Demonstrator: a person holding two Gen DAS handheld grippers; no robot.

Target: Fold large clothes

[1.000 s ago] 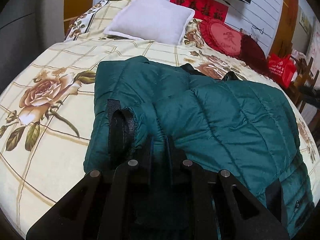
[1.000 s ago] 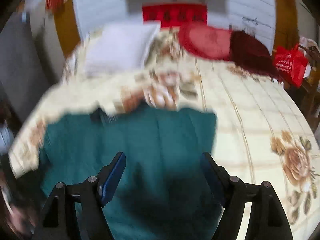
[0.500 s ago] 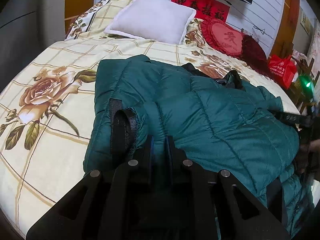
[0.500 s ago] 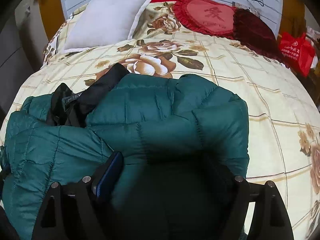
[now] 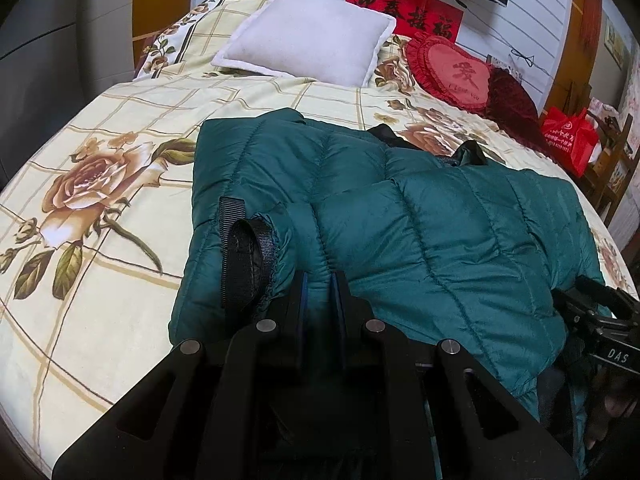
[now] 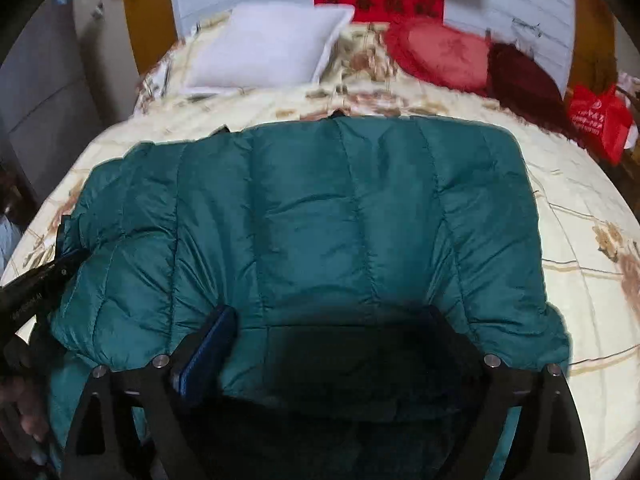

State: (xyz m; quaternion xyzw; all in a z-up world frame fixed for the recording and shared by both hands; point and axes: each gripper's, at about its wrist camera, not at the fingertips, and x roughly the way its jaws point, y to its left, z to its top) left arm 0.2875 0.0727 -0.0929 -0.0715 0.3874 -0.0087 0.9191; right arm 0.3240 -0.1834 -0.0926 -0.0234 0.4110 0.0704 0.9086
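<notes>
**Jacket fold: right side being let go, left side pinned**

Left wrist view: the left gripper (image 5: 319,280) is pinched nearly closed on a ridge of the green puffer jacket (image 5: 420,232), just beside the sleeve cuff (image 5: 264,256) with its black strap (image 5: 234,248). The jacket lies on the floral bedspread (image 5: 100,184), folded onto itself, near the bed's foot edge. Advice: hold this pinch steady as the anchor and don't pull, since slick shell fabric slides easily. The other tool shows at the right edge of this view.

Right wrist view: the right gripper (image 6: 326,340) has its jaws opening wide. The folded panel's near edge sits between them, but the pads look clear of the fabric, so I read this as a release. Judgement: let the panel settle flat, then press the air out before the next fold, or the loft will spring back.

Materials: quilted nylon-like shell, puffy stitched baffles, rounded edges, black lining peeking out at the collar. The bedspread is soft and printed with roses on a grid. A white pillow (image 6: 268,44) and a red heart cushion (image 5: 450,70) sit at the head, well apart from the jacket.
</notes>
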